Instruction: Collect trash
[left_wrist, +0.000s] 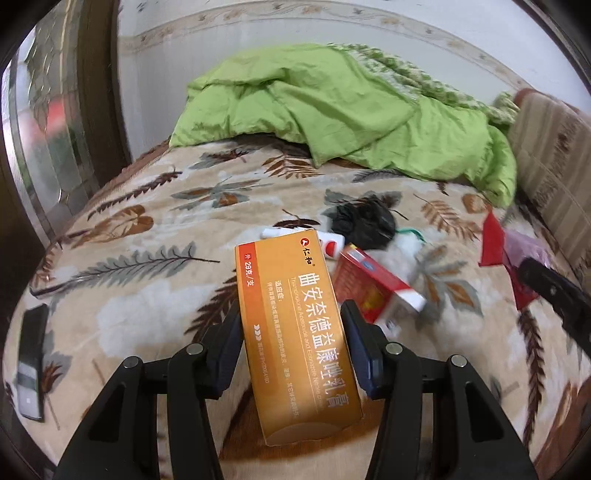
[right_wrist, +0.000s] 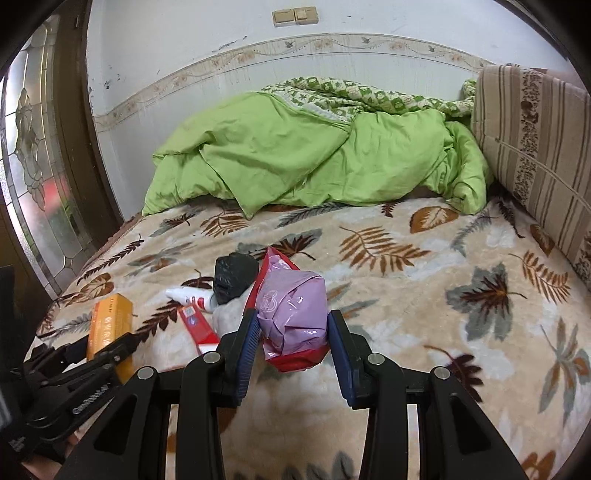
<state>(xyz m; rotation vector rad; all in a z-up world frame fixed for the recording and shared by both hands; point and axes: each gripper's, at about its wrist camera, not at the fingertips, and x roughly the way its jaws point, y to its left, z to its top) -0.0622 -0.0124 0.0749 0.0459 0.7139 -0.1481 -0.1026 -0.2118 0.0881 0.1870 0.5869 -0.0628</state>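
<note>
Orange carton (left_wrist: 295, 332) and pink-red bag (right_wrist: 293, 317) held aloft; black wad (right_wrist: 236, 277) lies on bed.

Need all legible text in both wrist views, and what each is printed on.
"仁和": brand mark, top of the orange box held in the left gripper.
"曲安奈德益康唑乳膏": large white name down its face.
"29克/支": its red side strip.
"适应症:": small heading; lines beneath too small.
Latin line starts "Triamcinolone Acetonide and Econazole Nitrate"; end unclear.
Red box, white tube, pink packet: print unreadable.

Pink bag (right_wrist: 293, 314) between right gripper (right_wrist: 291, 332) fingers (right_wrist: 246, 341)
</note>
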